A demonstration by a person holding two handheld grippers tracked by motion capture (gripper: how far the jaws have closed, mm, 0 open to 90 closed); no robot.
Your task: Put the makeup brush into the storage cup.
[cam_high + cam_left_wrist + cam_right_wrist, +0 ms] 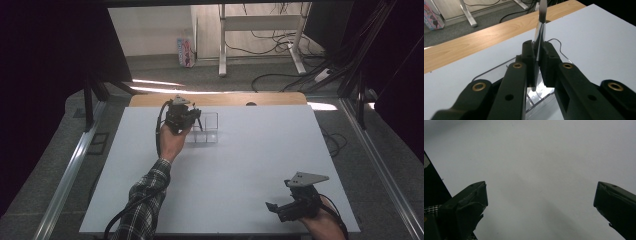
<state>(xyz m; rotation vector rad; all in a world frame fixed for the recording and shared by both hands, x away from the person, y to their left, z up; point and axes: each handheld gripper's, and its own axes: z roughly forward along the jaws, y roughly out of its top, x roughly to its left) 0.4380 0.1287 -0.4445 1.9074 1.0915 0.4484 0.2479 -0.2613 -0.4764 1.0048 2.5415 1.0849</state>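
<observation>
left claw clamps a thin blade over the clear box

the left gripper (pixel 192 117) hangs near the far edge of the white table (pixel 250 165), above a clear box (pixel 209 129) with compartments. its jaws are pressed together on a thin metal blade (pixel 540 37), which the left gripper view shows standing upright over the box. the right gripper (pixel 285 205) sits near the front right edge, jaws wide apart, holding nothing. bare table lies between the two.
</observation>
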